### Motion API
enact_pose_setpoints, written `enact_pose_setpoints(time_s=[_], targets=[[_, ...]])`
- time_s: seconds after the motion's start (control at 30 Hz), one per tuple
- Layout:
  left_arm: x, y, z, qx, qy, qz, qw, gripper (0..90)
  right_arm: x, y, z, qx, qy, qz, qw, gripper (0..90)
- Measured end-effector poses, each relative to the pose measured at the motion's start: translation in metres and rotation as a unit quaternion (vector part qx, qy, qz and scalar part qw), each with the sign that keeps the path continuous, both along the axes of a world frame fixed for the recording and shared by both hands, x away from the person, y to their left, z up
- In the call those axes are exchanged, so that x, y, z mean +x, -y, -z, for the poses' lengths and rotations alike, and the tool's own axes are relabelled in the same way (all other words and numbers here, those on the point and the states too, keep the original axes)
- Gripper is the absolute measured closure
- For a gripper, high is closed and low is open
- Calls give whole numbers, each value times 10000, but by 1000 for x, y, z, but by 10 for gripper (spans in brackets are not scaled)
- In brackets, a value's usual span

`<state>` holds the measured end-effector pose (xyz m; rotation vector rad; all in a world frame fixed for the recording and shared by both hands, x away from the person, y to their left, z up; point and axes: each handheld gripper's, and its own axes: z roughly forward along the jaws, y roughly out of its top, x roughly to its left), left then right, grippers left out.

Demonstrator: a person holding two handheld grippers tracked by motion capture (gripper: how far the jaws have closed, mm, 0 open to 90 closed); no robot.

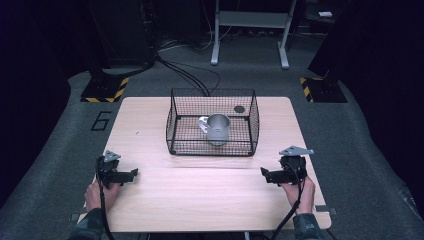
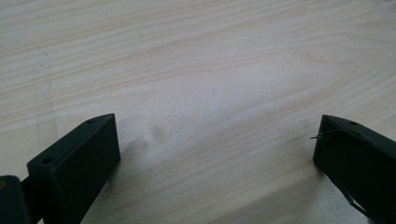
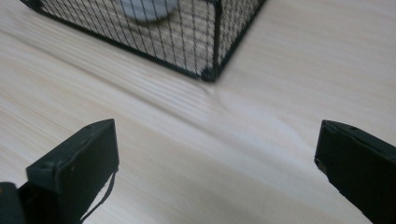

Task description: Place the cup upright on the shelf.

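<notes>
A black wire basket [image 1: 175, 125] stands at the middle of the light wooden table [image 1: 200, 195]. Inside it a silver metal mug [image 1: 218, 128] stands upright, its handle turned left. My left gripper [image 1: 133, 174] rests near the table's left edge, held by a hand, jaws wide apart over bare wood [image 2: 215, 126]. My right gripper [image 1: 263, 173] rests near the right edge, also open, pointing left. In the right gripper view the basket's near corner [image 3: 208, 72] and the mug's base [image 3: 147, 9] appear beyond the open jaws [image 3: 217, 140].
A small dark round spot [image 1: 239, 108] lies on the table behind the basket. Cables [image 1: 185, 72] run across the grey floor beyond the table. A white frame stand [image 1: 250, 20] and hazard-striped stand bases [image 1: 105, 90] sit farther back.
</notes>
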<state>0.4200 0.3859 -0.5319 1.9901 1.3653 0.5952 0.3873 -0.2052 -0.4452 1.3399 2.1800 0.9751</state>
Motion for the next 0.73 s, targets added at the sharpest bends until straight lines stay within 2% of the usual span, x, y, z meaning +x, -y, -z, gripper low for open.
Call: enact_pose_setpoints(time_s=[0.1, 0.23, 0.37, 0.53, 0.6, 0.67, 0.73], targets=[[0, 0, 0, -1, -18, 14, 10000, 5, -6, 10, 17, 24, -119, 172, 9998, 0], [0, -1, -1, 7, -62, 39, 10000, 4, -15, 23, 40, -70, -250, 376, 9990, 0], [0, 0, -1, 12, -29, 14, 10000, 4, -22, 33, 61, -127, -418, 642, 9970, 0], [0, -1, -1, 12, -63, 35, 10000, 4, -26, 41, 79, -303, -380, 698, 9964, 0], [0, -1, -1, 14, -60, 36, 10000, 4, -27, 45, 83, -172, -216, 669, 9974, 0], [0, 0, -1, 3, -36, 25, 10000, 4, -29, 47, 85, -159, -61, 661, 9977, 0], [0, 0, 0, 12, -28, 12, 10000, 4, -28, 47, 85, -147, -103, 625, 9979, 0]])
